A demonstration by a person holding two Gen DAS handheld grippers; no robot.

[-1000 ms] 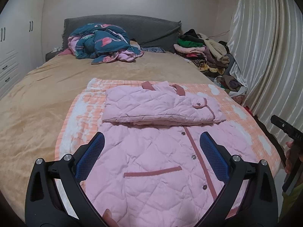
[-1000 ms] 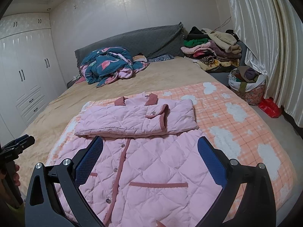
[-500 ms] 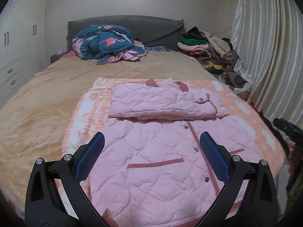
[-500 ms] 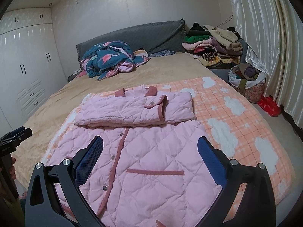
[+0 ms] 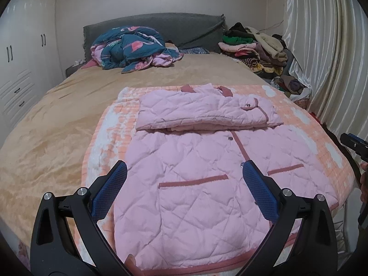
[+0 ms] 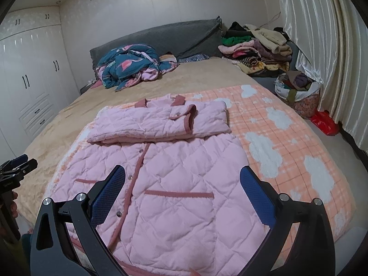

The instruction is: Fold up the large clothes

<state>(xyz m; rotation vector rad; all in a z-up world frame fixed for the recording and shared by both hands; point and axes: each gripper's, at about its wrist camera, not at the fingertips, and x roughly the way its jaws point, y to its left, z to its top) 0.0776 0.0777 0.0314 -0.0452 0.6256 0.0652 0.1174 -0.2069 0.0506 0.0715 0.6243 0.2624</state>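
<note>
A pink quilted jacket (image 5: 195,184) lies front-up on an orange checked blanket (image 5: 105,135) on the bed, its sleeves folded across the chest (image 5: 202,112) below the collar. It also shows in the right wrist view (image 6: 174,184). My left gripper (image 5: 184,188) is open and empty, held above the jacket's lower left part. My right gripper (image 6: 182,191) is open and empty above the jacket's lower right part. The right gripper shows at the right edge of the left wrist view (image 5: 354,145); the left gripper shows at the left edge of the right wrist view (image 6: 16,170).
A tan bedspread (image 5: 53,124) covers the bed. A crumpled teal flamingo quilt (image 5: 128,46) lies by the grey headboard (image 5: 161,25). A pile of clothes (image 6: 255,46) and a full bag (image 6: 296,87) stand at the right by the curtain. White wardrobes (image 6: 30,78) line the left.
Both grippers have pulled back and lower toward the foot of the bed, so more of the jacket's hem shows. The jacket has not moved. Both stay open.
</note>
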